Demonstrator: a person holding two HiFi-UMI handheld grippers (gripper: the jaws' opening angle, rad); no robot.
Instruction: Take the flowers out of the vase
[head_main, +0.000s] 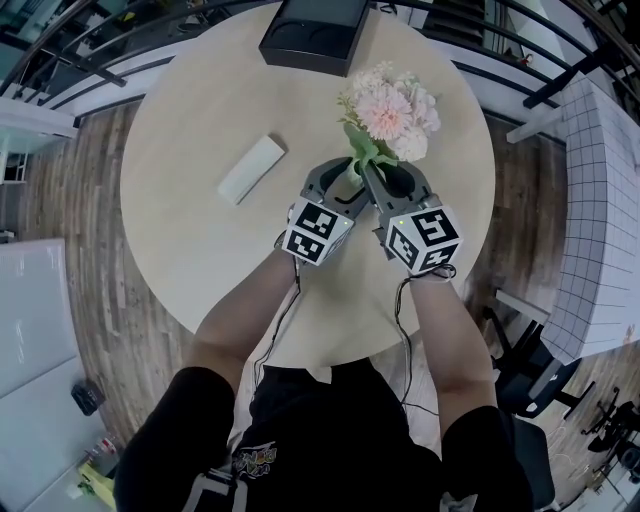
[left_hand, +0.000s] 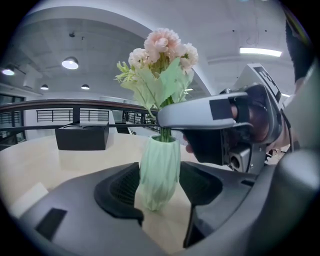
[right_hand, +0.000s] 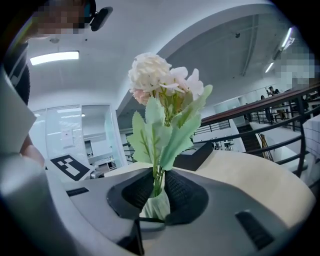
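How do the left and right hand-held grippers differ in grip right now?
Left hand-held gripper clamps the green vase body; right hand-held gripper clamps the flower stems. Left's jaws stand wide around the vase; right's are nearly together. Right grips higher, just above the vase mouth. Both are closed on something.

No legible text, shirt print (too small to read)

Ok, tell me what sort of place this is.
Probably an open mezzanine or upper landing in an office-type building: a round table beside a dark metal railing, recessed ceiling lights, and glass-walled rooms behind.
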